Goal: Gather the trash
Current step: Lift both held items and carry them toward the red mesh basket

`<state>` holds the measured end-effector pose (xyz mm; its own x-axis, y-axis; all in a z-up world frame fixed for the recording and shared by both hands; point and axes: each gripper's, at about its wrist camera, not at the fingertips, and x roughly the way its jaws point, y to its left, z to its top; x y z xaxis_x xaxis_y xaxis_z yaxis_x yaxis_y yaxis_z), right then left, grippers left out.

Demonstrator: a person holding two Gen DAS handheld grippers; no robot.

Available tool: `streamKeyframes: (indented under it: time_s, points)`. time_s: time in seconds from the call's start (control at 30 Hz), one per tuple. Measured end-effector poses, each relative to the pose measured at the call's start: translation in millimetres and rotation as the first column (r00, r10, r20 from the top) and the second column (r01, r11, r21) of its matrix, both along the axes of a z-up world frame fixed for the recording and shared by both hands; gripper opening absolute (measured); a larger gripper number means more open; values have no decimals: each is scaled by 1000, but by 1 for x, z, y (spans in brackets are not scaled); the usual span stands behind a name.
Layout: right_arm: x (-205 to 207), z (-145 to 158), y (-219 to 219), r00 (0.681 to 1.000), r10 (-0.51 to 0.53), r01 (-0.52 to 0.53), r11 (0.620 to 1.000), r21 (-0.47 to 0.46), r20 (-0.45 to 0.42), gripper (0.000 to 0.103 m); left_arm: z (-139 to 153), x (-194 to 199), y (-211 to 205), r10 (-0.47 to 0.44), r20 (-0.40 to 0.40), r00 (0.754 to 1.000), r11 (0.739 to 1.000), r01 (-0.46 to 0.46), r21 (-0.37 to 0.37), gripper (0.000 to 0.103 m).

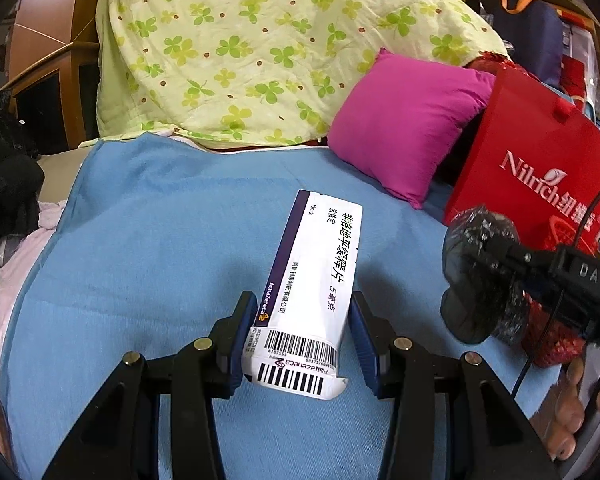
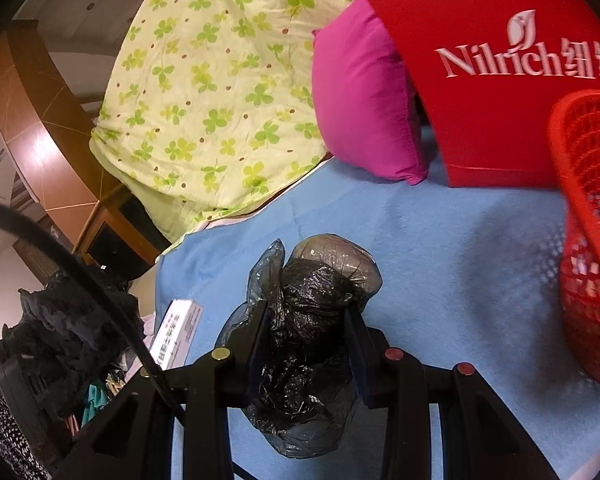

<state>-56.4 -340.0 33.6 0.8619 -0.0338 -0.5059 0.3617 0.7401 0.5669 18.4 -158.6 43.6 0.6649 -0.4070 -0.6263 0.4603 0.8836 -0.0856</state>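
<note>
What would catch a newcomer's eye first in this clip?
Probably the white medicine box lying on the blue blanket, its near end between the open fingers of the left gripper. Next, the crumpled black plastic bag clamped in the right gripper, with the red mesh basket standing to its right.

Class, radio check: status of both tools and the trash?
Left tool open, straddling medicine box. Right tool shut on black plastic bag. Red basket right, path clear.
</note>
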Motion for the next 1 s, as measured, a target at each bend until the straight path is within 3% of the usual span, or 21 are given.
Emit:
streamKeyframes:
  time_s: [0.53,1.0]
  points:
    - [-61,-7,0,1000,-20,19,999,47,17,39,-22,-68,19,-39,-41,998,999,40,13,48]
    - [-98,-3,6,998,-15,11,999,47,65,39,5,-115,25,-71,4,997,996,71,57,48]
